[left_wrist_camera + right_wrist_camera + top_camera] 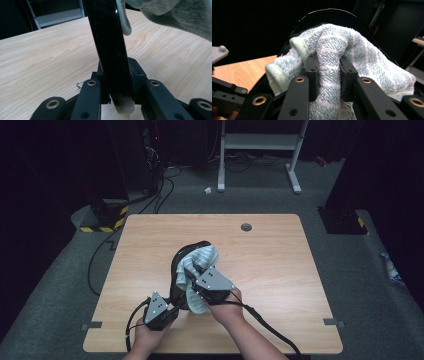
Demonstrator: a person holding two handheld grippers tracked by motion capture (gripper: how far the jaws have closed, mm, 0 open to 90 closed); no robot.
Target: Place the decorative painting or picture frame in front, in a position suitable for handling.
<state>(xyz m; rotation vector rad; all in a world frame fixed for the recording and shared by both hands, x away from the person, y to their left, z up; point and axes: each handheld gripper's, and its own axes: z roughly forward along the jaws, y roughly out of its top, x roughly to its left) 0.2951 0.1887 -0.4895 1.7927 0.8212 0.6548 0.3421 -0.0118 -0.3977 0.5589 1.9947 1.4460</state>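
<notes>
A glossy black dish stands on edge over the wooden table. My left gripper is shut on its lower rim; in the left gripper view the dish rises straight up from between the jaws of the left gripper. A pale green striped towel is draped over the dish's top and right side. My right gripper is shut on a fold of that towel, pinched between the right gripper's jaws against the dish. The towel hangs at the upper right of the left gripper view.
A round cable hole sits near the table's far edge. A small metal hook lies on the wood beside my left jaws. Beyond the table are floor cables and a white stand.
</notes>
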